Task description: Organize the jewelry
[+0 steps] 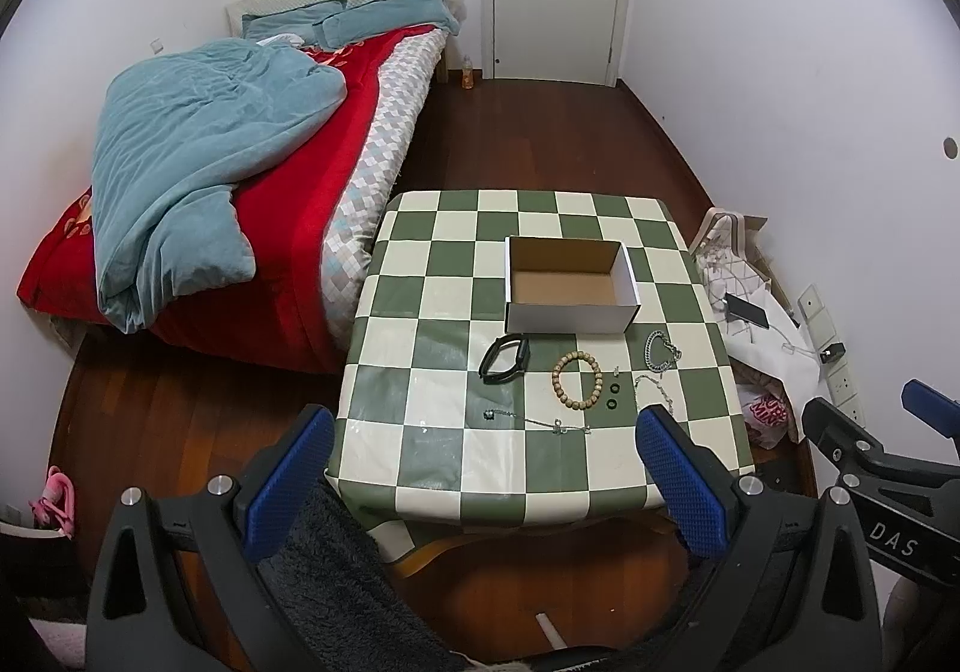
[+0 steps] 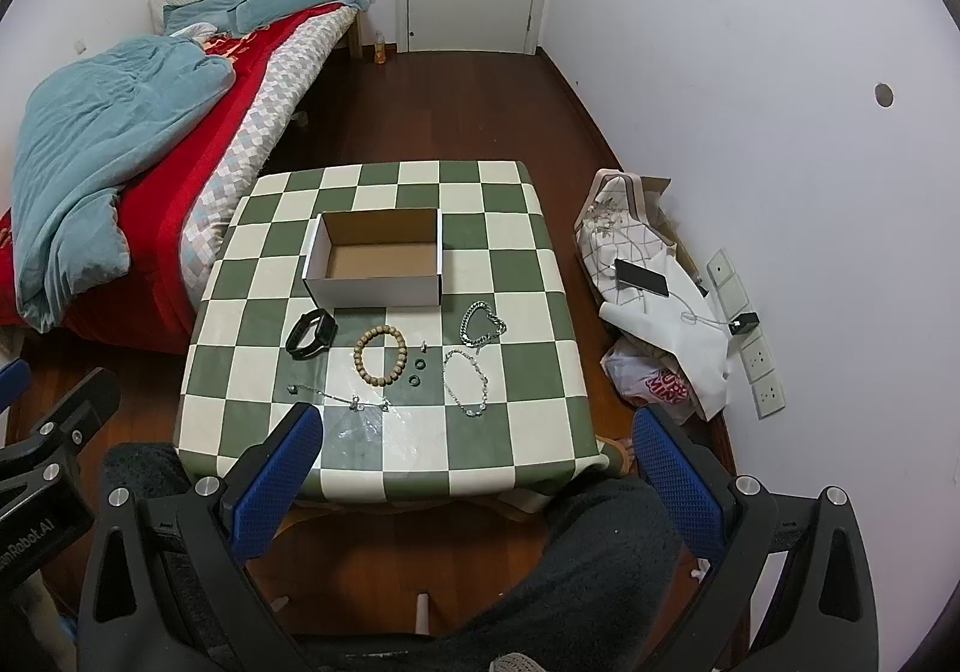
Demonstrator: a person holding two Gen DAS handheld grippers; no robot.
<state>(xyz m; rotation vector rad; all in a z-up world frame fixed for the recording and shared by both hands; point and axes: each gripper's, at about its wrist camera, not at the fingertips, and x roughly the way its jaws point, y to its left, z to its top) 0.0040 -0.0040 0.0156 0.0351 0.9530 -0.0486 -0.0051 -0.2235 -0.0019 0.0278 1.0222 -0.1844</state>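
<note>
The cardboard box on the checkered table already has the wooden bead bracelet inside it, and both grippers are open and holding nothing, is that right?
Not quite. The cardboard box is empty; the wooden bead bracelet lies on the checkered table in front of it, as the right wrist view shows. The rest holds: the left gripper and right gripper are both open and holding nothing.

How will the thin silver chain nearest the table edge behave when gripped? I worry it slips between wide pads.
The thin chain lies slack and flat on the glossy tablecloth, so it probably drapes limply and looks light. Pushed, it would likely bunch rather than slide whole.
</note>
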